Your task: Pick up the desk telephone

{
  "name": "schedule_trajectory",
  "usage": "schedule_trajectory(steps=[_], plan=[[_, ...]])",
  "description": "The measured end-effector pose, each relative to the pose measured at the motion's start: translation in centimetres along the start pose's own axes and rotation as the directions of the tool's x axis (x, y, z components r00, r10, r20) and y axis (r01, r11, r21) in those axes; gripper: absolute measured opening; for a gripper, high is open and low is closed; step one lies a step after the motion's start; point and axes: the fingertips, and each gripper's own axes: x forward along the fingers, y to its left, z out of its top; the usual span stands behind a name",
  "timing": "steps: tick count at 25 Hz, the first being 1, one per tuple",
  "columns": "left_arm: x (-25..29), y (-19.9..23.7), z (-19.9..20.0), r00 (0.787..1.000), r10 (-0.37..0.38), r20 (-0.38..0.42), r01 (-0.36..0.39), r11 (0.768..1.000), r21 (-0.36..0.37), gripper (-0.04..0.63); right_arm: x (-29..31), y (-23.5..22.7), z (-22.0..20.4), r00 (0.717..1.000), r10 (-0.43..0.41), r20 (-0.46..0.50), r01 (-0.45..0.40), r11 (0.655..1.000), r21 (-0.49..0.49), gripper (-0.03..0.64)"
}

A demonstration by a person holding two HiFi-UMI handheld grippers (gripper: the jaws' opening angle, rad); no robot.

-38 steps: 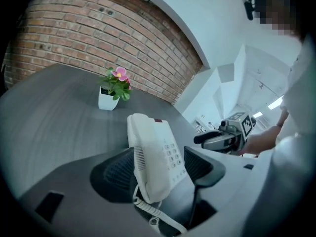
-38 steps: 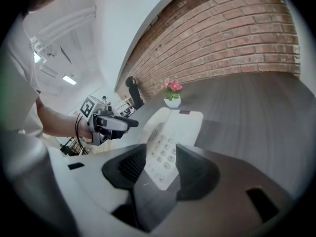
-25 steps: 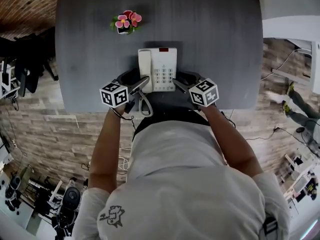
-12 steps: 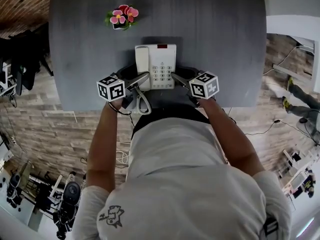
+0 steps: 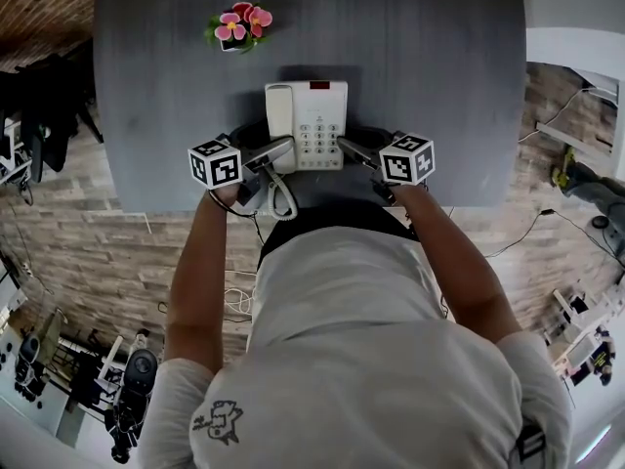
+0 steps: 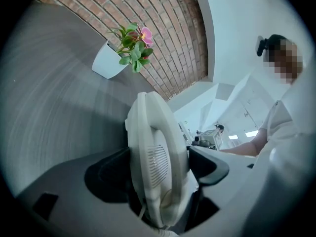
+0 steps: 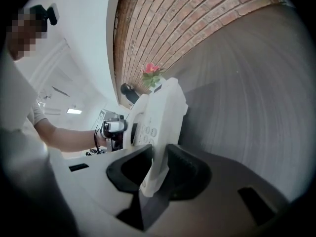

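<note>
**Two grippers flank the desk telephone [image 5: 317, 125] at the near edge**

Broadest in the head view is the grey table [image 5: 146, 86], which fills the top of the picture. The person [image 5: 371, 340] stands at its near side in a pale shirt, with both forearms reaching forward.

The white desk telephone lies flat close to the near edge, about midway along it. Its handset is on the left and its keypad on the right.

The left gripper [image 5: 281, 148] comes in at the handset side. In the left gripper view its jaws [image 6: 160, 167] are spread wide and opening. The handset end of the telephone [image 6: 158, 152] fills the space between them, and a dark pad sits right beside it on each side.

The right gripper [image 5: 344, 147] comes in at the keypad side. In the right gripper view its jaws [image 7: 158, 167] are closing on the thin side edge of the telephone [image 7: 160, 117], and both pads touch it.

Each gripper carries a marker cube, the left one [image 5: 216, 163] and the right one [image 5: 407, 157], just over the table edge.

A small white pot of pink flowers [image 5: 237, 29] stands further back, to the left and well apart from the telephone. The handset cord [image 5: 283, 198] loops off the near edge beside the left gripper.
</note>
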Motion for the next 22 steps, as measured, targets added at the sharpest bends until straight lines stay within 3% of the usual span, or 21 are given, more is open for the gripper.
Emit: schedule_trajectory(steps=[8,16,22], plan=[[0.1,0.3,0.1,1.000,-0.001,0.003,0.001,1.000,-0.003,0.390,0.0,-0.3,0.1,0.997,0.021,0.076,-0.026,0.998,0.064,0.097],[-0.1,-0.1,0.0,0.999,0.024,0.028,-0.024,1.000,-0.012,0.373,-0.4,0.1,0.0,0.994,-0.040,0.106,0.032,0.997,0.071,0.080],[-1.1,-2.1,-0.3,0.999,0.019,0.041,-0.019,1.000,0.000,0.370,-1.8,2.0,-0.3,0.990,-0.041,0.134,0.033,0.997,0.063,0.077]])
